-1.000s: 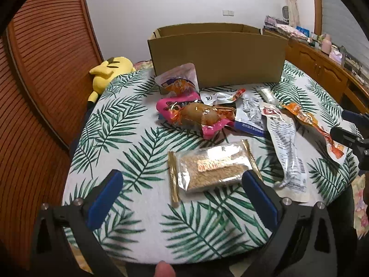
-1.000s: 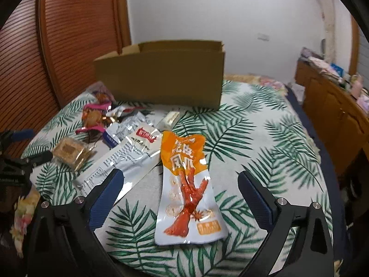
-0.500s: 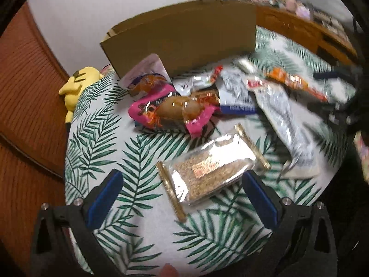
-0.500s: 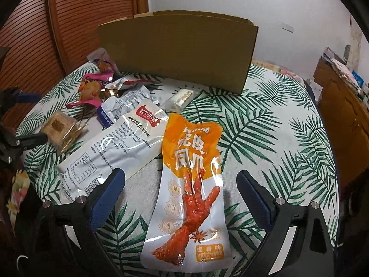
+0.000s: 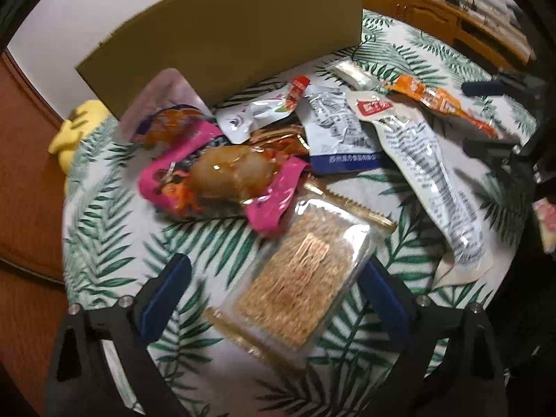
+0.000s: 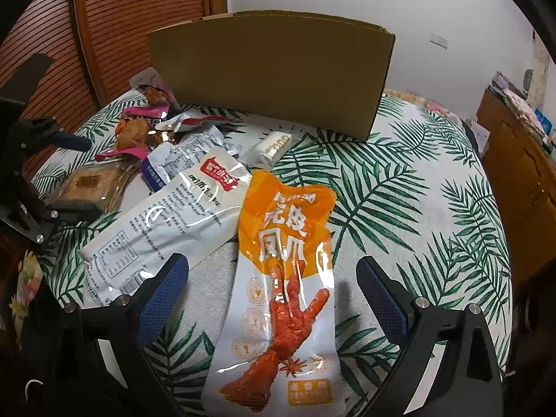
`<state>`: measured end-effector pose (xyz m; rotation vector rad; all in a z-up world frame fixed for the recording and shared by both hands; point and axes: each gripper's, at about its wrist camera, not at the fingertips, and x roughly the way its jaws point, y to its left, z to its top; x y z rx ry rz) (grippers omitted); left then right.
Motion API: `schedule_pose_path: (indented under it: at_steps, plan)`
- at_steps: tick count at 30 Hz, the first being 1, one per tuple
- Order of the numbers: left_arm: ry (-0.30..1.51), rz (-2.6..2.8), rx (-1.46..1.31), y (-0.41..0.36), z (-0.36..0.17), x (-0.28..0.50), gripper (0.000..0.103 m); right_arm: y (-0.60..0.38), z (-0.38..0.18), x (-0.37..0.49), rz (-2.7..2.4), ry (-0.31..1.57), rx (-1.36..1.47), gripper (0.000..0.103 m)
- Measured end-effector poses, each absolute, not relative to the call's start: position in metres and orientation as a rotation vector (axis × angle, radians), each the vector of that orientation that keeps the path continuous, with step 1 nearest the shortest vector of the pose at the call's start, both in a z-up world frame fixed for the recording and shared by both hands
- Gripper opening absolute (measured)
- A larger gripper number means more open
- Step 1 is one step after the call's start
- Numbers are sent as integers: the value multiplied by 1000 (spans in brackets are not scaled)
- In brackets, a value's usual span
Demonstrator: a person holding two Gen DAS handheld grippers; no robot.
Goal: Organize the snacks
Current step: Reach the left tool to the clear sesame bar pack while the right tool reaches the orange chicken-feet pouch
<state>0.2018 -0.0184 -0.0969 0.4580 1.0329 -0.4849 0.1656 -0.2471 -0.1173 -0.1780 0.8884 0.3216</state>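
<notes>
Left tool [image 5: 274, 288]: jaws spread wide and closing, straddling the cracker pack [image 5: 299, 285] near the surface's near edge; the pads do not press it yet. Right pad sits just beside the pack's edge, left pad well apart from it. This view is motion-blurred.

Right tool [image 6: 272, 292]: jaws released, wide, straddling the orange pouch [image 6: 285, 285], neither pad touching it. The pouch lies flat with its lower end at the near edge of the surface [image 6: 417, 208], a leaf-print cloth over it.

Just left of the orange pouch lies the long white pouch [image 6: 166, 222], partly under it at the top corner. Beyond it lie a crumpled white-and-blue wrapper [image 6: 184, 160] and a small white bar [image 6: 274, 144].

Left view only: the pink pack [image 5: 222, 177] with a brown glazed item, touching the cracker pack's far corner; a red-capped pouch [image 5: 267, 109] behind it; a yellow plush [image 5: 73, 132] off the far left edge.

Right view only: the bare right half of the surface and the cabinet [image 6: 521, 160] beyond it. The left tool shows here at the left edge, with the cracker pack beside it.

Farthest: the cardboard box [image 6: 271, 76], upright at the far edge, interior hidden in both views.
</notes>
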Motion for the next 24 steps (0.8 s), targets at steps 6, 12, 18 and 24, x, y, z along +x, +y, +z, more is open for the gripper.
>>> schedule_pose_path:
  at_steps: [6,12,18,24]
  plan:
    - [1050,-542,385,-15,-100,201,83,-246,-119,175,342,912,-179,97]
    - [1047,-573,338,-9,-98,194,68,-239,-123,188,349,970,-219,91]
    - [1019,-573,306,1,-95,184,56,-238,-125,196,359,1023,-246,83]
    - [1018,-560,289,3,-95,183,62,-244,-121,207,370,1059,-241,64]
